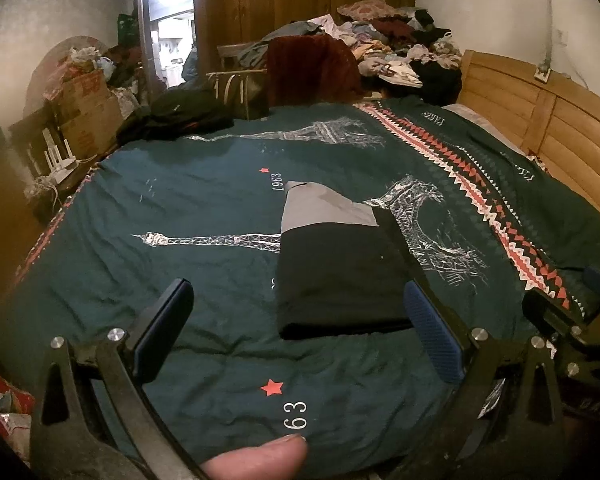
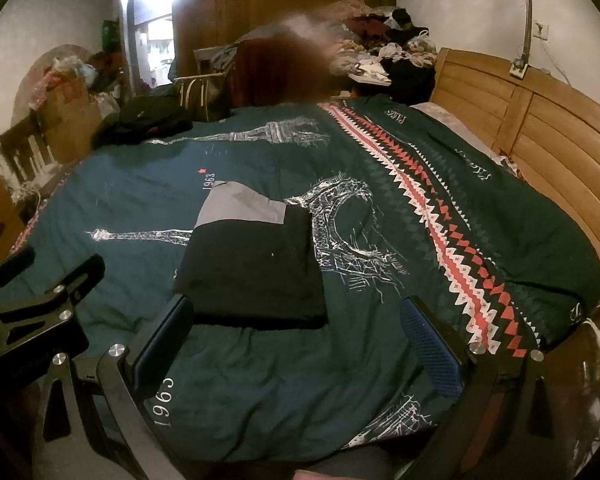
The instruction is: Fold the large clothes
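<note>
Lying flat on the dark teal Eiffel-Tower-print duvet (image 1: 188, 208), the folded black-and-grey garment (image 1: 336, 264) sits just ahead of both grippers, its long axis running away from them toward the far side of the bed, black part nearest and grey panel (image 2: 244, 204) at the far end. The left gripper (image 1: 296, 328) has its jaws spread wide and holds nothing; in the left wrist view the garment's near folded edge falls between the fingers but toward the right one, whose blue pad (image 1: 432, 340) lies just beside the garment's near right corner. The right gripper (image 2: 296, 336) is likewise spread and empty; in its own view the garment lies ahead and to the left, the near left corner just beside its left finger (image 2: 168, 336), so this gripper stands off the garment's right side. Neither gripper looks to touch the cloth, though overlap at those corners makes contact hard to rule out. Both are about equally near. The bundle looks compact and squared, so the fold of this piece seems largely done; any further move, I judge, would take the near edge, with the left gripper better centred on it. A heap of unsorted clothes (image 1: 396, 44) waits well apart beyond the far edge of the bed, beside the wooden headboard (image 2: 540, 120).
</note>
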